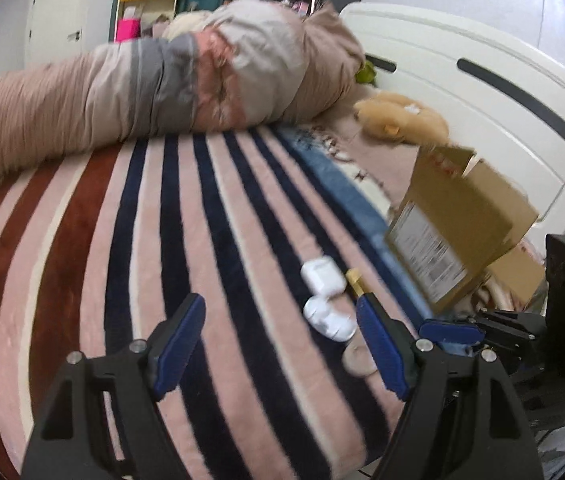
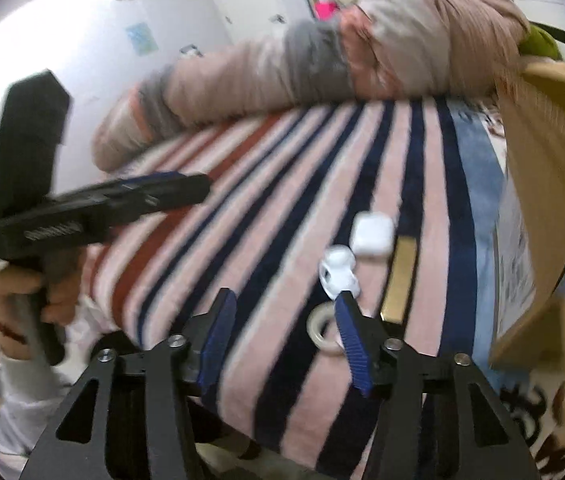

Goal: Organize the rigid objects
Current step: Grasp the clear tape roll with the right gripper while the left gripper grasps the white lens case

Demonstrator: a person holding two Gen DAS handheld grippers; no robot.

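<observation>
Several small objects lie together on a striped blanket: a white square case, a white rounded object, a tape ring and a gold bar. An open cardboard box stands to their right. My left gripper is open and empty, its right finger beside the objects; it also shows from the side in the right wrist view. My right gripper is open and empty, its right finger beside the tape ring; in the left wrist view only one blue finger of it shows.
A rolled pink-and-grey duvet lies across the far side of the bed. A tan plush toy sits by the white headboard. The blanket's edge is just below my right gripper.
</observation>
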